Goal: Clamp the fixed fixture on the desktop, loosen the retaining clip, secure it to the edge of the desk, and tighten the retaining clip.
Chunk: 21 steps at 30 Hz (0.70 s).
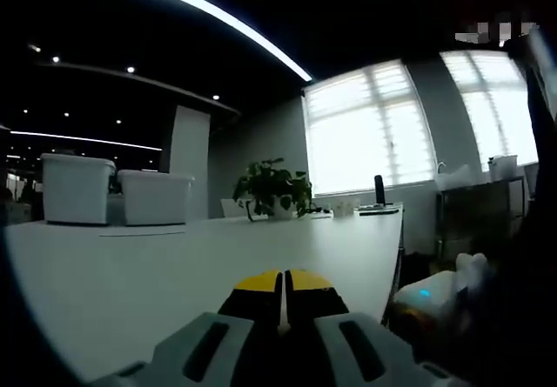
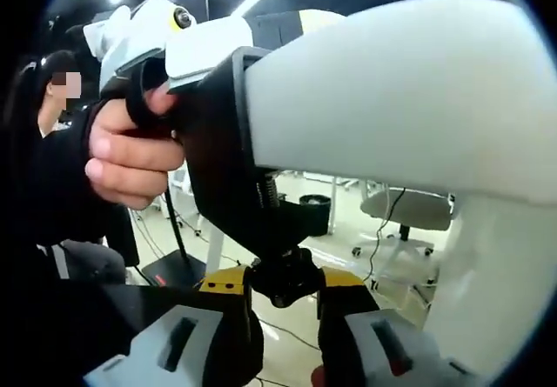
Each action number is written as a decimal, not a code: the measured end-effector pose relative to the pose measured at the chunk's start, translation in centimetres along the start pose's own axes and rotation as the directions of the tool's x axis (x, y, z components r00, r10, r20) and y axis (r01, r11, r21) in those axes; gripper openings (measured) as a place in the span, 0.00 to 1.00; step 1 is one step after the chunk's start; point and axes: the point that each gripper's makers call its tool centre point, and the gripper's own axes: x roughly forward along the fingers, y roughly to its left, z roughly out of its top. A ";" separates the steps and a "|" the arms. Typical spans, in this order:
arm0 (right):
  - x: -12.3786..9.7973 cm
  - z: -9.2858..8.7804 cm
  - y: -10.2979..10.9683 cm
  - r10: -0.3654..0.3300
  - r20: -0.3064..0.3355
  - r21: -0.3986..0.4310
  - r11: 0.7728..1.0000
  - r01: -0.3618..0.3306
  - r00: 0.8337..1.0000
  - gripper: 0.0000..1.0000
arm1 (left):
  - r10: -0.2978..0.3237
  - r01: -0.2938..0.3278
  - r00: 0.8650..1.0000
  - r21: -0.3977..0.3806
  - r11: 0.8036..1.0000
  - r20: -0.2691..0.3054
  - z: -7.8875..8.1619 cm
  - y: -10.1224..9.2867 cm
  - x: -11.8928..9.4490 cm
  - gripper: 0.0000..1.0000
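Observation:
In the right gripper view a black clamp fixture (image 2: 218,143) hooks around the thick white desk edge (image 2: 392,91). Its threaded screw (image 2: 268,189) runs down to a black knob (image 2: 283,283). My right gripper (image 2: 283,284) is shut on that knob, one yellow-tipped jaw on each side. A hand (image 2: 130,156) holds the white left gripper housing (image 2: 174,35) just above the fixture; whether it touches the fixture is hidden. In the left gripper view my left gripper (image 1: 283,281) lies low over the white desktop (image 1: 174,265), yellow tips together with nothing seen between them.
Two white bins (image 1: 113,189) stand at the desk's far left and a potted plant (image 1: 274,187) at its far end. A white device with a blue light (image 1: 431,293) sits off the desk's right edge. Below the desk are a chair base (image 2: 396,239) and floor cables.

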 end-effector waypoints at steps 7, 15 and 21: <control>0.2 0.7 0.7 0.014 0.011 -0.016 1.000 -0.014 1.000 0.34 | -0.039 0.039 0.999 -0.001 0.999 -0.007 0.0 -0.8 -0.1 0.19; 0.1 0.6 0.5 0.002 0.005 -0.012 1.000 -0.002 1.000 0.36 | -0.066 0.066 0.998 -0.021 0.998 -0.011 0.0 -1.5 -0.4 0.25; -0.1 0.6 0.6 0.000 0.008 -0.012 1.000 0.000 1.000 0.40 | -0.090 0.086 0.992 -0.056 0.995 -0.083 -0.5 -2.3 -0.9 0.26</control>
